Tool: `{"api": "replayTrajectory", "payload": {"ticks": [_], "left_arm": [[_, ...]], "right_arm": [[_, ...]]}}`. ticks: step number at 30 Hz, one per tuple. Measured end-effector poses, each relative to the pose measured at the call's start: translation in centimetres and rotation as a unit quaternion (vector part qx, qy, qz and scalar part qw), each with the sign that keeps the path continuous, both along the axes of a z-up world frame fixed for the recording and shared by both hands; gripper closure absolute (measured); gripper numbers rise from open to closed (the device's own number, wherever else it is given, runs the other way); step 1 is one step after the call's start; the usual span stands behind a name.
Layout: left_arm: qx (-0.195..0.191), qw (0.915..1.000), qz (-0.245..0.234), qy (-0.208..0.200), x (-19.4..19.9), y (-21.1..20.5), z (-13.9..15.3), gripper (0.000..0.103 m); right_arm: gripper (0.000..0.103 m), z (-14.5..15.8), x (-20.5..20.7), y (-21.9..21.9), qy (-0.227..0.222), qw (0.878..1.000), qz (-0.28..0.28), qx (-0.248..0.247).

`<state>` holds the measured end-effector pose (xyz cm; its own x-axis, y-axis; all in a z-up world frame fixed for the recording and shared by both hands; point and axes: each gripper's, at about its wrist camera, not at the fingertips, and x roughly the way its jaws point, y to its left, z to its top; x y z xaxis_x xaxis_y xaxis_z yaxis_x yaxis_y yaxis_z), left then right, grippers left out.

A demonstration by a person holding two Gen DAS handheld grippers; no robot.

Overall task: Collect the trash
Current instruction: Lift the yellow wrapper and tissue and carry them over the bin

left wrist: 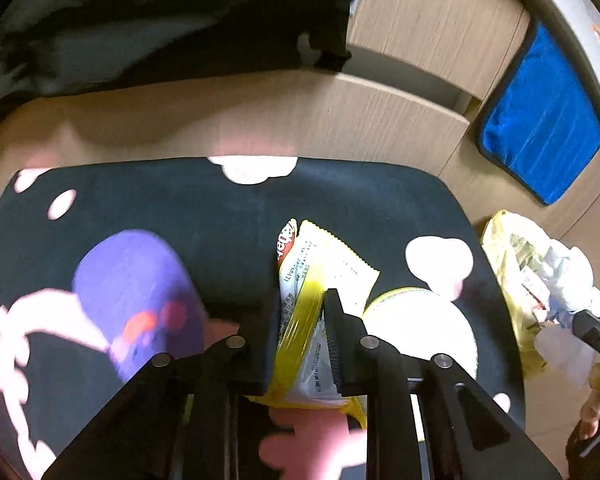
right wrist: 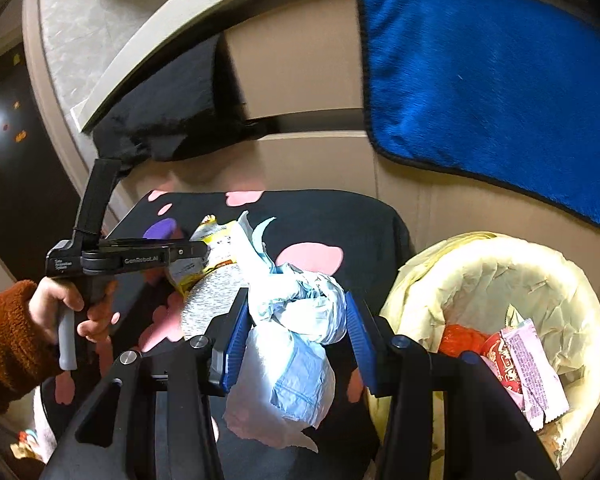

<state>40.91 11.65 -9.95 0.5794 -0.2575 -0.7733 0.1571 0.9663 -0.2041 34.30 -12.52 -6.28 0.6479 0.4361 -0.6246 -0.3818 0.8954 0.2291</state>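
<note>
Wrapper (left wrist: pixel 300 320), glossy yellow: left tool (left wrist: pixel 302 344) clamped | crumpled tissue (right wrist: pixel 300 308): right tool (right wrist: pixel 298 344) clamped

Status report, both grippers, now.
Left gripper shut on yellow wrapper. Right gripper shut on crumpled tissue. Lined bin at right, unobstructed.

The left gripper (left wrist: pixel 302 334) was black with silver screws and "GenRobot.AI" lettering, its bare hand (right wrist: pixel 74 308) in a fuzzy rust-brown sleeve (right wrist: pixel 4 344), while the right gripper (right wrist: pixel 298 344) had blue pads (right wrist: pixel 236 346).
</note>
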Motion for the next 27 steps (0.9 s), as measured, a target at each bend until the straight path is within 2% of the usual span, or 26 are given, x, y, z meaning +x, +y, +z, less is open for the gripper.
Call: {"api": "replayTrajectory", "payload": {"ticks": [5, 11, 16, 27], "left_arm": [[0.014, 0.9986, 0.022, -0.045, -4.1, -0.1, 2.6, 0.083], [0.024, 0.9949, 0.038, -0.09, -7.0, 0.6, 6.2, 0.083], [0.006, 0.9908, 0.044, -0.128, -9.3, 0.4, 9.0, 0.083], [-0.003, 0.9709, 0.055, -0.233, -14.6, -1.8, 15.0, 0.083]], "right_arm": [[0.059, 0.7, -0.9, 0.9, -0.009, 1.0, 0.015, 0.002], [0.059, 2.2, -1.6, 1.9, -0.027, 0.999, 0.026, 0.008], [0.059, 3.9, -2.5, 2.5, -0.047, 0.998, 0.029, 0.003], [0.059, 8.4, -5.0, 2.2, -0.117, 0.992, 0.021, -0.034]]}}
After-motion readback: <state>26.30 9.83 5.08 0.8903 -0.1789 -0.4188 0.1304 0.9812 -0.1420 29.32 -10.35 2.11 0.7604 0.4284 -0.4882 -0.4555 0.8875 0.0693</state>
